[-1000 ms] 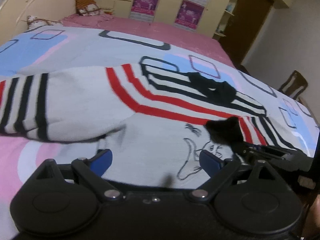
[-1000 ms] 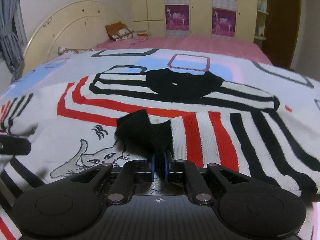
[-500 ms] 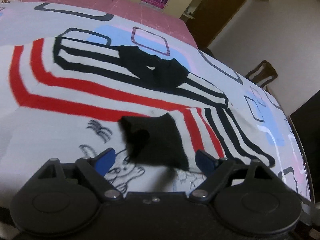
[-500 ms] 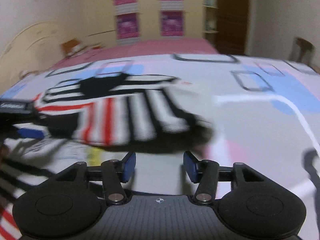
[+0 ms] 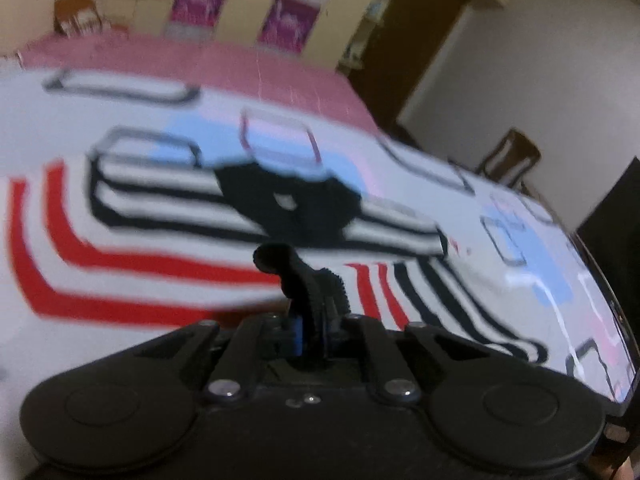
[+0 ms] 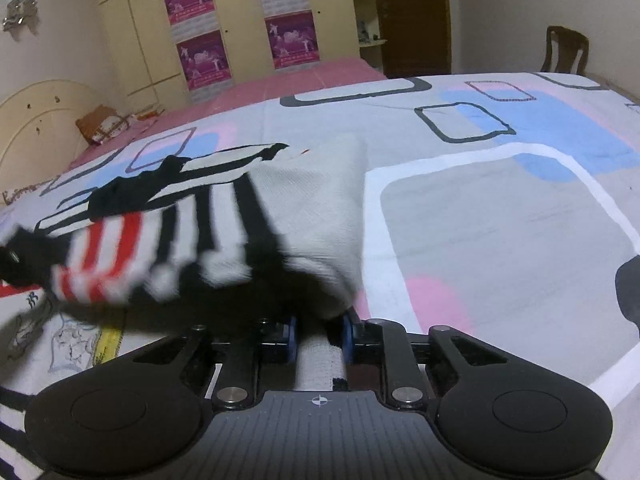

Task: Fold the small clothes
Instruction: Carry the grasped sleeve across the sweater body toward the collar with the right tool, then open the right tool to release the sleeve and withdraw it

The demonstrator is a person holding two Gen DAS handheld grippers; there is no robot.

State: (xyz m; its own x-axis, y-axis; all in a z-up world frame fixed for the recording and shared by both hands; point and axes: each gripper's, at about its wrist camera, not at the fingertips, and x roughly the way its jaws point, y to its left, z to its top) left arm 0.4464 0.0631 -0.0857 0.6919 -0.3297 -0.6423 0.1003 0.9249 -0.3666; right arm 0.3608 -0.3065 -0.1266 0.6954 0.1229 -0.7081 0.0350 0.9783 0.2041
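Two grips on one sweater [image 6: 224, 216], sleeve held up over the bed [image 6: 500, 208].

My left gripper [image 5: 312, 320] is pinched tight on the black cuff [image 5: 296, 276], which stands up in a soft crumple between the fingers. My right gripper [image 6: 318, 336] is closed narrow on a fold of pale knit near the sleeve's other end. The sweater lies spread on the patterned bed, black collar [image 5: 292, 204] farther off, striped sleeve draped between my two holds. I judge it light, limp knit: it will sag and stretch wherever unsupported, but won't slip. Cuff and seam edges give the firmest hold; a pinch mid-panel would only bunch it.
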